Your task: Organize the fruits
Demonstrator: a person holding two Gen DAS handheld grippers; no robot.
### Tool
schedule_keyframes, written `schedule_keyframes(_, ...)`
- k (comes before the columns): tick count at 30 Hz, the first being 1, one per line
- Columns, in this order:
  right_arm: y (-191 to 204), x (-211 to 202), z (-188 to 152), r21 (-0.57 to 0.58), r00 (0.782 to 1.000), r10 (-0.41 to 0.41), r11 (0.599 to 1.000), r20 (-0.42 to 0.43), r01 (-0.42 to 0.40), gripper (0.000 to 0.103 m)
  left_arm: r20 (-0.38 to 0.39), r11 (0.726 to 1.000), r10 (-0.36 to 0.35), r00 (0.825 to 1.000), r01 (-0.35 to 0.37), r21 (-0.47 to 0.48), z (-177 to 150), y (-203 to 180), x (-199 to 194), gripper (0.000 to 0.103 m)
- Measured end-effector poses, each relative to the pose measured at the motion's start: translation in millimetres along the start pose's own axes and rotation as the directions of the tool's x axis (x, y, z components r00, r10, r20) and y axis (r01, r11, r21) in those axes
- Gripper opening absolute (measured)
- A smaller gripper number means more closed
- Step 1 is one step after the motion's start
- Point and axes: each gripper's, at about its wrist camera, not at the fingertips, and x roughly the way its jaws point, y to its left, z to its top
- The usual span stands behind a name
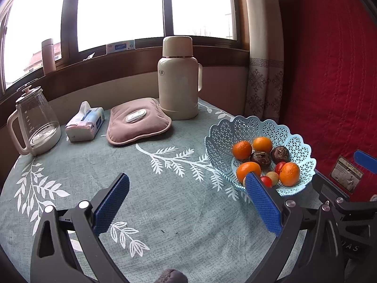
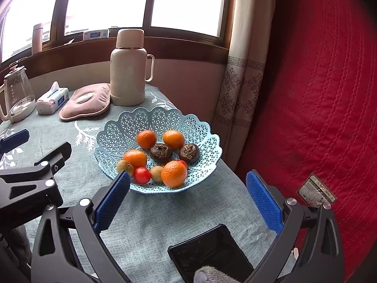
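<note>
Hovering wide open, empty: left claw (image 1: 188, 202) and right claw (image 2: 188, 200), basket (image 2: 113, 136) at twelve o'clock, black tray (image 2: 212, 252) near, probably for sorting fruit.

perforated plastic basket (image 2: 113, 136), matt cloth tablecloth (image 2: 153, 217)

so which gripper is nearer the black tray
Right. The right gripper hangs over the black tray, which sits at the table edge just under its open jaws. The left gripper is off to the tray's left over bare tablecloth, and its own view doesn't show the tray.
</note>
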Motion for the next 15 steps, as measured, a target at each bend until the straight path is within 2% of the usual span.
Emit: schedule_keyframes(15,-0.5,2.1,0.5,0.0,1.0,0.003,1.0,-0.019,-0.003,0.1,-0.005,1.0,-0.007,1.0,0.007,-0.012,-0.5,1.3,-1.3,0.098)
